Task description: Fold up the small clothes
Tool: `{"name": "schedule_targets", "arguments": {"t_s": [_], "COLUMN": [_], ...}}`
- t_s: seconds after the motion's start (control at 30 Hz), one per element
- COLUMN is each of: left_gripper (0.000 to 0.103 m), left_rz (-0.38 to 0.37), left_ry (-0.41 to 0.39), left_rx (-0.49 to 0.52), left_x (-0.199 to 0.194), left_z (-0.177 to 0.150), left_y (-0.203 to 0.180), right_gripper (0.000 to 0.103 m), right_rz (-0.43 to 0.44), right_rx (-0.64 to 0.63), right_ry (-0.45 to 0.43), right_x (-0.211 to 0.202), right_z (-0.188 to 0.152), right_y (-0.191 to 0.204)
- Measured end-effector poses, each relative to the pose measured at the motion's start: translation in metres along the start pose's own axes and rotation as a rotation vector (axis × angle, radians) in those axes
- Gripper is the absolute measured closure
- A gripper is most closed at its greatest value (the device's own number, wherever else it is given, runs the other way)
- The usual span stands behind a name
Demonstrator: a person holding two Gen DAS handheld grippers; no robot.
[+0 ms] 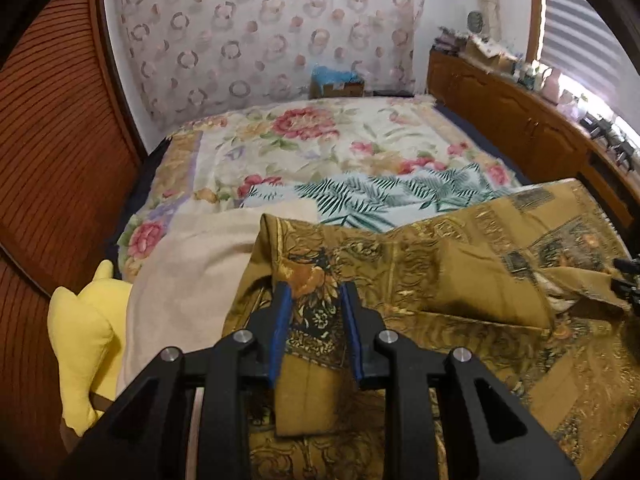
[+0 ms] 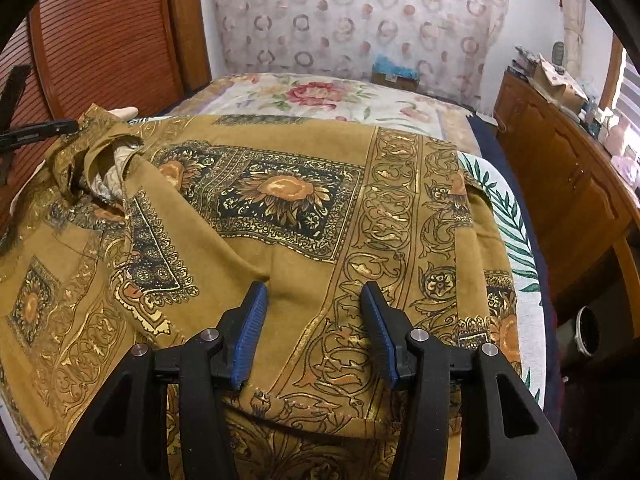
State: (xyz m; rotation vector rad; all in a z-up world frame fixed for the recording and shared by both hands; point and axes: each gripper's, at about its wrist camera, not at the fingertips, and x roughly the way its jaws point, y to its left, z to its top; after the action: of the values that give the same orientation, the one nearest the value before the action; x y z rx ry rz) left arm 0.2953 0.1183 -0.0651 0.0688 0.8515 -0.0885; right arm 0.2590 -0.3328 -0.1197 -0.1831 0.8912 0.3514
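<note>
The left claw (image 1: 316, 292) is pinching a folded edge of the brown shirt (image 1: 460, 272); its two blue pads (image 1: 280, 328) are sitting close together with the gold-patterned cloth squeezed between them; a flap of the shirt is hanging down under the claw. The right claw (image 2: 316, 300) is spread apart over the shirt; its blue pads (image 2: 250, 332) are standing well apart and are not pressing on the cloth; whether the tips are touching the shirt is hard to tell.

The brown shirt (image 2: 280, 200) is lying on the bed (image 1: 320, 140), spread over the near part of it; it is covered in gold swirls and dark squares with orange flowers; in the right wrist view the collar end is lying to the left, bunched up and open, and the left claw is showing there as a thin black shape at the edge of the cloth. One part of the shirt is folded over on itself in the left wrist view.

Under the shirt a white cloth with green leaves (image 1: 380, 196) is lying on the bed; beside it a plain cream blanket (image 1: 192, 264) is lying to the left; a yellow soft toy (image 1: 88, 332) is sitting just beside the blanket at the bed's edge. The bed is wearing a flowery cover with big pink roses. A wooden cabinet (image 2: 560, 176) is standing along the right side of the bed; small things are crowding its top, too blurry to name. A curtain with rings on it (image 1: 260, 28) is hanging behind the bed.
</note>
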Motion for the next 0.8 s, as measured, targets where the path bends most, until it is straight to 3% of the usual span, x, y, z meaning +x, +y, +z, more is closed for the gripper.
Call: {"name": "schedule_targets", "arguments": {"t_s": [0.13,0.27,0.4,0.57,0.67,0.8], "left_gripper": [0.08,0.103,0.103,0.103,0.103,0.103], "left_rz": [0.005,-0.006,-0.04,-0.067,-0.09,-0.115], "left_ry": [-0.043,-0.06,-0.094,-0.187,-0.234,-0.223], "left_rx": [0.045,0.066,0.045,0.062,0.064,0.072], "left_x": [-0.006,-0.011,-0.025,-0.071,-0.102,-0.125], "left_z": [-0.005,-0.007,-0.01,-0.031,-0.056,-0.095], "left_y": [-0.006,-0.008,-0.006,-0.012,-0.011,-0.003], "right_gripper": [0.053,0.051,0.05,0.049,0.049,0.049], "right_rz": [0.002,-0.003,-0.003,-0.008,-0.025,-0.013], "right_rx": [0.002,0.003,0.005,0.003,0.0,0.029], "right_ry": [0.0,0.001,0.001,0.0,-0.015,-0.09], "right_x": [0.0,-0.001,-0.002,-0.001,-0.006,-0.028], "right_z": [0.001,0.0,0.0,0.0,0.0,-0.006], "right_y": [0.0,0.0,-0.001,-0.002,-0.002,-0.009]}}
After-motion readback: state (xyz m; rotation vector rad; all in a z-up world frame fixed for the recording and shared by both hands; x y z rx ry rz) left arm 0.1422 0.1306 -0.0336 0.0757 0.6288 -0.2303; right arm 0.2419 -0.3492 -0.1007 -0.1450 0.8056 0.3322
